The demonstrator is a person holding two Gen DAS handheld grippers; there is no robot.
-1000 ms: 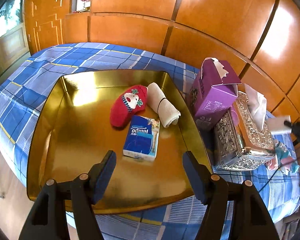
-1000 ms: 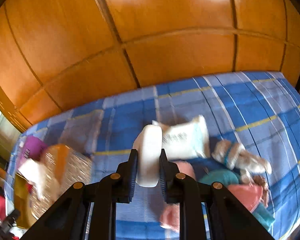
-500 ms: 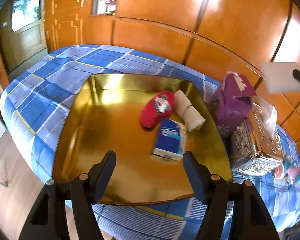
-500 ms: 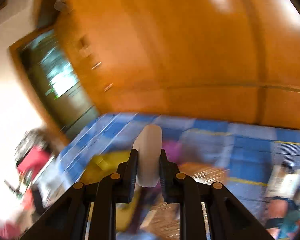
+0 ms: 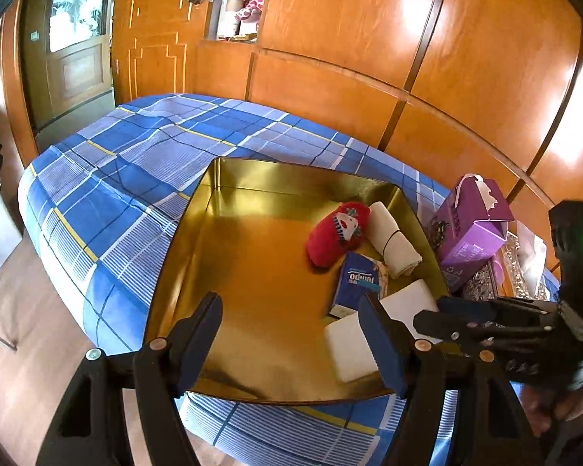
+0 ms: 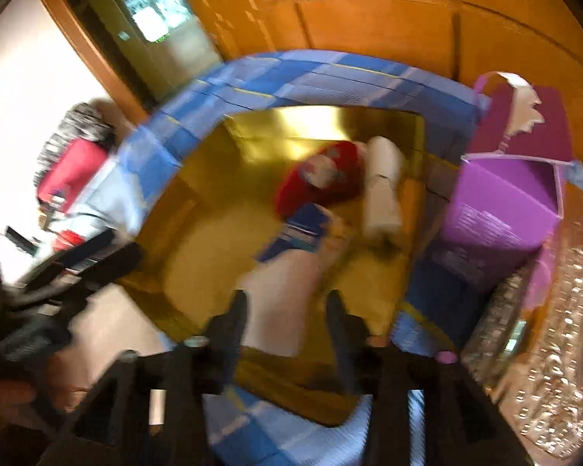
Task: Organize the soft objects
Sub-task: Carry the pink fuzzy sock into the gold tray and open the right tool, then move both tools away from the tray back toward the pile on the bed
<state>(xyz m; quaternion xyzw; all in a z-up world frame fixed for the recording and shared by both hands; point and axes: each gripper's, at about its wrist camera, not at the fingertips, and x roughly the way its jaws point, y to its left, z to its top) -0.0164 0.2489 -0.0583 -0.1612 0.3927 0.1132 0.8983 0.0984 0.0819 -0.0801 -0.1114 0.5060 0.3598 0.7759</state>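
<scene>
The right claw (image 6: 287,310) is opening, its jaws clear of the white pad (image 5: 353,343) lying in the gold tray (image 5: 252,283). The left claw (image 5: 291,334) hangs released over the tray's near edge, holding nothing.

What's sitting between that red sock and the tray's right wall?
A rolled white towel lies between the red sock and the gold tray wall, touching the sock; the left wrist view shows it clearest.

A white sponge block (image 5: 353,343) lies flat in the gold tray (image 5: 252,272) beside a blue tissue pack (image 5: 355,283), red sock (image 5: 336,233) and rolled white cloth (image 5: 392,239).
</scene>
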